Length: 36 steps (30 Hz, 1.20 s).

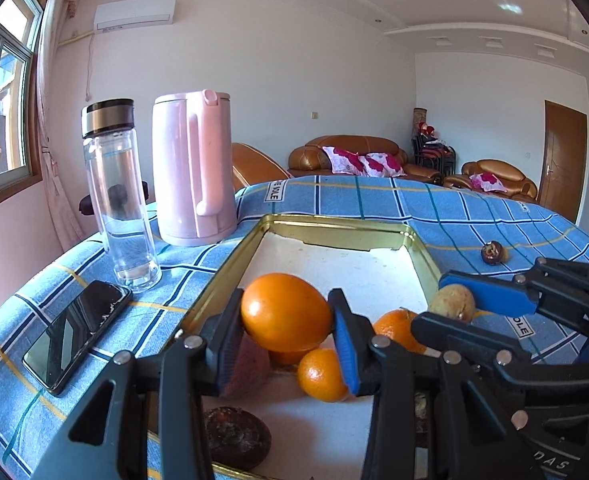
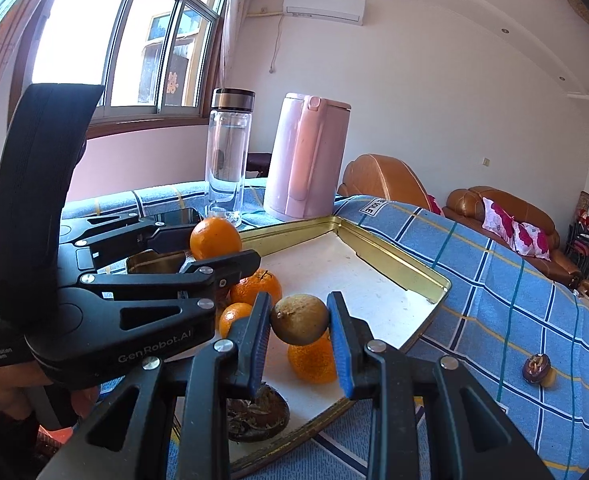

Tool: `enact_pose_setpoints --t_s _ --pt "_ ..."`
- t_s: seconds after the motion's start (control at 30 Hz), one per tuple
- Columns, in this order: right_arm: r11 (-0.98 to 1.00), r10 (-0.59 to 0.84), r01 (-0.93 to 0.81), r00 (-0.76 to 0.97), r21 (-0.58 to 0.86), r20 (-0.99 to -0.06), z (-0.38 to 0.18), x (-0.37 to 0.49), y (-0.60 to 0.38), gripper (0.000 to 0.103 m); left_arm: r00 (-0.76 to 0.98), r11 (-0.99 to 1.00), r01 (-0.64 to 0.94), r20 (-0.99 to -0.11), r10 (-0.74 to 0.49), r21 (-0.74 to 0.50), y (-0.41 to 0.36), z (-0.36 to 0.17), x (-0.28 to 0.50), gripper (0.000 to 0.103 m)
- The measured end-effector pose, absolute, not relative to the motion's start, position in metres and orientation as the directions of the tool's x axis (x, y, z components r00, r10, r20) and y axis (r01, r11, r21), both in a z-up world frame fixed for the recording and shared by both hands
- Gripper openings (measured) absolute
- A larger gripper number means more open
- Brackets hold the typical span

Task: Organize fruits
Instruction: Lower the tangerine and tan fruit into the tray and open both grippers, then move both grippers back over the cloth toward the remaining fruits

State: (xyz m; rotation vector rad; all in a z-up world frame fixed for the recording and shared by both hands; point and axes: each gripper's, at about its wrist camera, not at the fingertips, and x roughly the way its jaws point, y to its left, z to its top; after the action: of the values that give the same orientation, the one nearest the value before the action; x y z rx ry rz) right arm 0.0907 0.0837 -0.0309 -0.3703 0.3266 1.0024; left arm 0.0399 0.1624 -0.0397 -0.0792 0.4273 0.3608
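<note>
Left tongs (image 1: pixel 288 334) are clamped on a big orange (image 1: pixel 285 312), right tongs (image 2: pixel 300 334) are gripping a brownish round fruit (image 2: pixel 300 319), both held just over the gold tray (image 1: pixel 230 256) on the desk, where smaller oranges (image 1: pixel 321 376) already sit.

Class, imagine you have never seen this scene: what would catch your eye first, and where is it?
First, the large glossy orange clamped in the left gripper above the gold-rimmed metal tray. Beside it, the right gripper pinches a small brownish-green round fruit over the same tray. Behind stand a tall pink plastic kettle and a clear glass bottle on the blue checked cloth.
</note>
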Motion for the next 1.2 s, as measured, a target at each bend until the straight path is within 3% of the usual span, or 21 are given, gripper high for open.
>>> enact_pose_setpoints --t_s 0.4,0.57,0.63,0.73,0.83,0.97,1.07,1.2 --pt "0.423 0.745 -0.897 0.426 -0.13 -0.514 -0.039 0.094 0.099 0.031 0.819 0.93 -0.367 -0.468 0.331 0.014 0.169 -0.047 0.043 0.046" --pt "0.423 0.746 -0.898 0.42 -0.12 -0.517 -0.04 0.095 0.098 0.037 0.818 0.928 -0.372 -0.463 0.341 0.026 0.168 -0.046 0.04 0.047" --pt "0.428 0.746 -0.896 0.424 -0.117 -0.514 -0.04 0.096 0.096 0.039 0.815 0.923 -0.384 -0.459 0.354 0.029 0.168 -0.045 0.039 0.053" --pt "0.439 0.745 -0.889 0.439 -0.127 -0.502 -0.038 0.096 0.088 0.043 0.826 0.919 -0.395 -0.434 0.359 0.007 0.166 -0.037 0.035 0.072" --pt "0.463 0.732 -0.873 0.475 -0.155 -0.488 -0.032 0.099 0.073 0.048 0.848 0.926 -0.377 -0.405 0.341 -0.011 0.158 -0.024 0.035 0.077" --pt "0.538 0.694 -0.823 0.554 -0.179 -0.46 -0.014 0.117 0.038 0.051 0.885 0.943 -0.333 -0.352 0.305 -0.022 0.133 0.0 0.039 0.094" --pt "0.624 0.65 -0.763 0.627 -0.171 -0.429 0.002 0.139 0.001 0.059 0.908 0.961 -0.276 -0.332 0.255 -0.016 0.108 0.013 0.051 0.097" --pt "0.747 0.553 -0.652 0.716 -0.126 -0.425 0.015 0.179 -0.047 0.061 0.918 0.981 -0.192 -0.357 0.172 -0.021 0.073 0.023 0.081 0.097"
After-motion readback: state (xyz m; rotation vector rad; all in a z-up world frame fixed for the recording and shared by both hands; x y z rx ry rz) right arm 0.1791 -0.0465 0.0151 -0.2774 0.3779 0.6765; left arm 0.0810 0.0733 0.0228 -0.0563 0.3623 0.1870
